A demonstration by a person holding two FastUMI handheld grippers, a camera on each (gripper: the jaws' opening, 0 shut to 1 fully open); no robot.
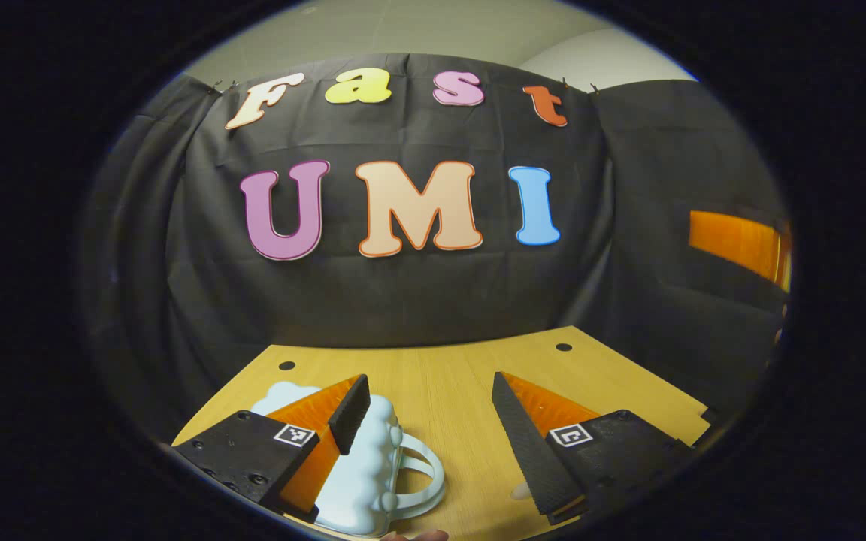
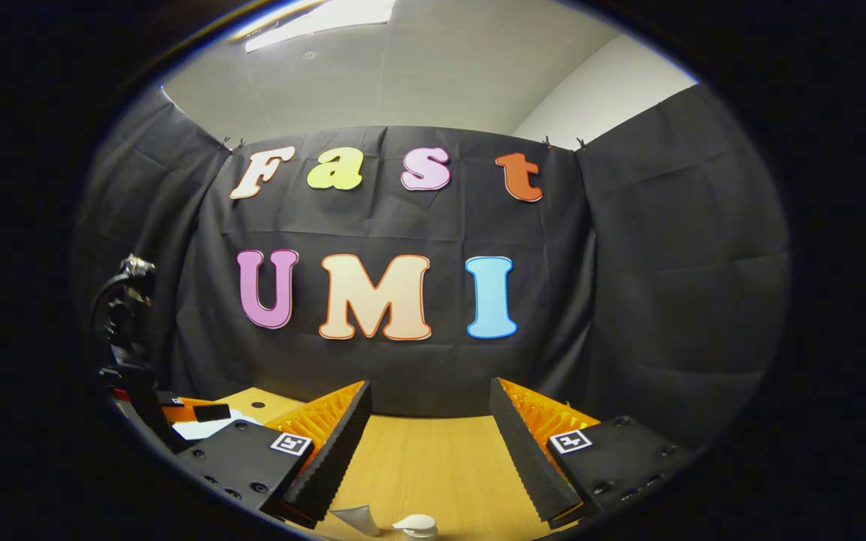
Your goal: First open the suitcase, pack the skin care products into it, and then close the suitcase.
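The wooden table (image 1: 440, 391) carries everything. At its near left edge lies the pale blue bumpy suitcase (image 1: 373, 466), handle toward the table's middle. Above it the left gripper (image 1: 429, 421) gapes wide, empty. The right gripper (image 2: 429, 432) hovers over the table, wide apart, empty. Small white items (image 2: 414, 524) sit at its near edge.

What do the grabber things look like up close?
Each gripper has two wedge-shaped fingers with ribbed inner faces, set on dark blocks dotted with screws. Every block carries a small square black-and-white marker, like a tiny maze. The left gripper and right gripper look alike. The left one also shows in the right gripper view, a dark rig with looping cable.
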